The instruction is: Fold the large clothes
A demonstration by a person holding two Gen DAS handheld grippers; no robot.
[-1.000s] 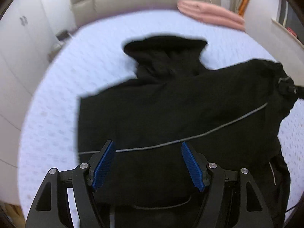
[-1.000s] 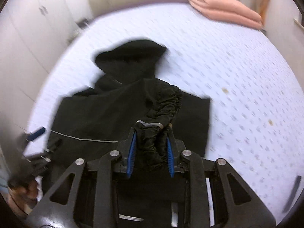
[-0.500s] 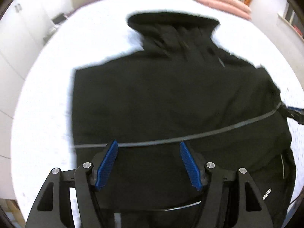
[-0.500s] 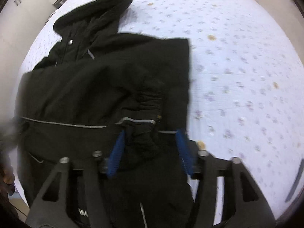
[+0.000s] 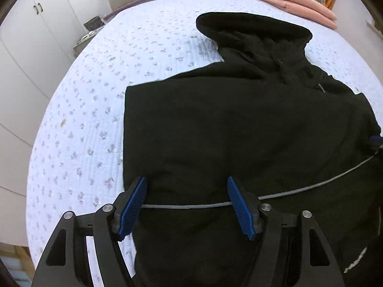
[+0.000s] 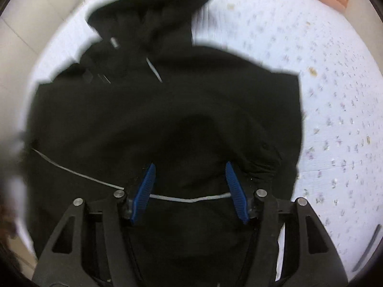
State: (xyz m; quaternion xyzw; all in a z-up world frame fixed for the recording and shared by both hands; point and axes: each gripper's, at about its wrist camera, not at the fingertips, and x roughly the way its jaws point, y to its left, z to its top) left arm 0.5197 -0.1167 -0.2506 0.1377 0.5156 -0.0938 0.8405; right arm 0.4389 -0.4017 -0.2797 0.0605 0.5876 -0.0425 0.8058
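The black jacket [image 5: 239,131] lies flat on the bed [image 5: 95,95], sleeves folded in. Both the left gripper [image 5: 186,203] and right gripper [image 6: 190,190] hang wide apart, holding nothing (just hovering above it). The slippery folds could slide open if a finger snags them.

Your bed [image 5: 148,55] carries a pale quilted cover sprinkled with small floral marks, and it fills most of both wrist views. Spread flat on it you have the black hooded jacket [image 5: 239,129], hood toward the head edge and hem toward the near edge, a thin grey stripe crossing its lower body. At the far right corner of the bed, by the headboard, you have a folded pink blanket [image 5: 294,2] lying well apart from the hood.
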